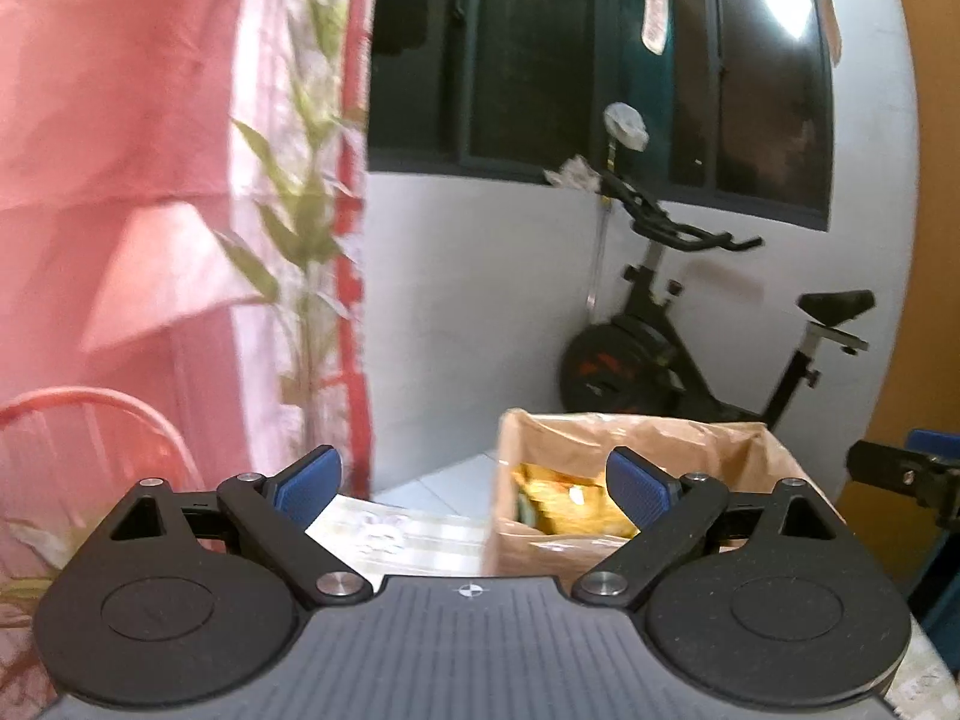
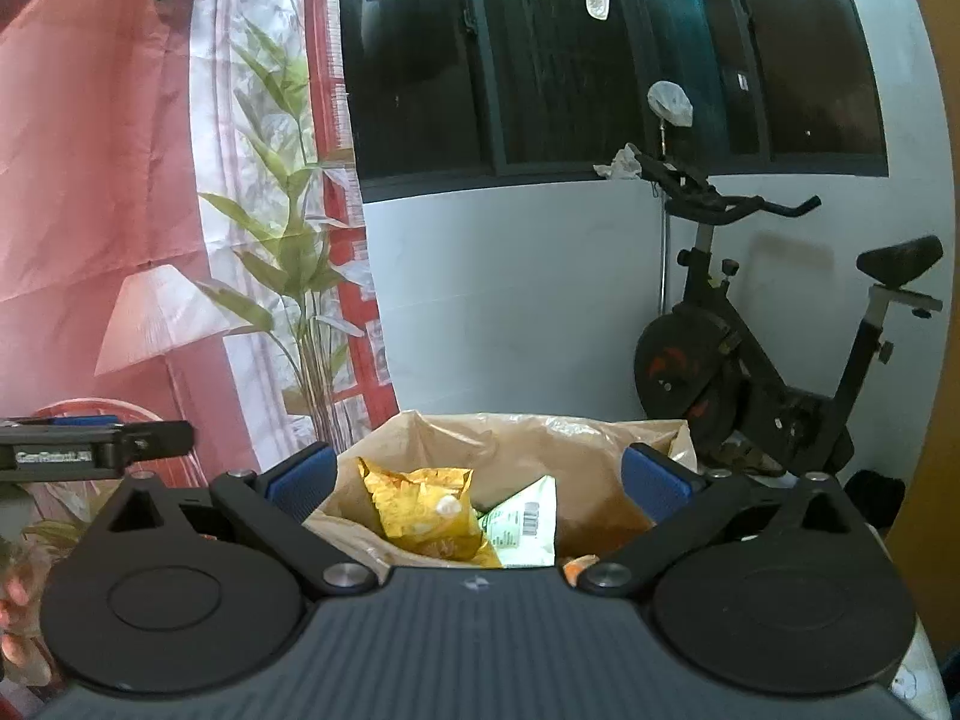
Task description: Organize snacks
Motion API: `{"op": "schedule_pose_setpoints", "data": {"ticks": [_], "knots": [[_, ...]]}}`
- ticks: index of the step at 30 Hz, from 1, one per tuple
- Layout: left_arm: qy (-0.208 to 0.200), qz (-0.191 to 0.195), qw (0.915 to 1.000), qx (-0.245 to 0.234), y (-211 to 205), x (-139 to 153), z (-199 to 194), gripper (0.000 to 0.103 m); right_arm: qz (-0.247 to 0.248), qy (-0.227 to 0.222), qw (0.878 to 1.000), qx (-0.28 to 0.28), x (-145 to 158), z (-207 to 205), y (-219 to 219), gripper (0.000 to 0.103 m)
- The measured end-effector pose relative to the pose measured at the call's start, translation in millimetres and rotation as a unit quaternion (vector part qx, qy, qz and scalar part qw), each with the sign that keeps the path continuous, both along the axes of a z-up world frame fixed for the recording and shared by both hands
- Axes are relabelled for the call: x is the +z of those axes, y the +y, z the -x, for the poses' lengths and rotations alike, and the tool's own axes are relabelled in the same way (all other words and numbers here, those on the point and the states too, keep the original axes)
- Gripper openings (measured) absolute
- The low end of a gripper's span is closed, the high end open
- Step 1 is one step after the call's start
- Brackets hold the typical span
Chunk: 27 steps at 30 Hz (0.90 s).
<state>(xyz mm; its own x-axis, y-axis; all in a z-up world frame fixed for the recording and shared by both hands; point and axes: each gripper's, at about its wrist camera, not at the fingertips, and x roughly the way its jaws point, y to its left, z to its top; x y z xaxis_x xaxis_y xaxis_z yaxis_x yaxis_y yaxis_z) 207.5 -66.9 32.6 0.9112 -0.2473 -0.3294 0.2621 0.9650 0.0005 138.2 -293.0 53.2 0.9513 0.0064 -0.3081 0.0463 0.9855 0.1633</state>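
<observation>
A brown paper bag (image 2: 540, 450) stands open in front of me and holds a yellow snack packet (image 2: 420, 510) and a white and green packet (image 2: 522, 522). An orange item (image 2: 579, 567) peeks out at its near edge. In the left wrist view the bag (image 1: 660, 438) sits to the right, with yellow packets (image 1: 570, 501) inside. My left gripper (image 1: 474, 486) is open and empty, left of the bag. My right gripper (image 2: 480, 480) is open and empty, just above the bag's mouth. The right gripper shows at the far right of the left wrist view (image 1: 906, 471).
A patterned tablecloth (image 1: 396, 534) covers the table under the bag. An exercise bike (image 2: 750, 348) stands at the back right by a white wall. A pink curtain with a plant print (image 2: 120, 210) hangs on the left. A red chair back (image 1: 90, 420) is at lower left.
</observation>
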Motion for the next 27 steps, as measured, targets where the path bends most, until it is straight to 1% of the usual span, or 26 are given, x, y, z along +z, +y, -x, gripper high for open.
{"op": "schedule_pose_setpoints", "data": {"ticks": [5,10,14,20,27], "knots": [[-0.015,-0.001,0.9998,0.011,12,9,14,0.096,0.001,-0.004,1.000,-0.015,5,9,5,0.103],[-0.030,-0.009,0.9994,0.018,16,15,27,0.096,0.005,-0.006,1.000,-0.018,9,14,12,0.103],[-0.033,-0.012,0.9992,0.021,17,17,30,0.096,0.010,-0.010,1.000,-0.018,10,18,16,0.103],[-0.033,-0.008,0.9990,0.027,20,18,32,0.096,0.000,-0.016,1.000,-0.014,14,21,16,0.103],[-0.030,-0.011,0.9989,0.035,20,17,33,0.096,0.001,-0.021,1.000,-0.012,16,24,17,0.103]]}}
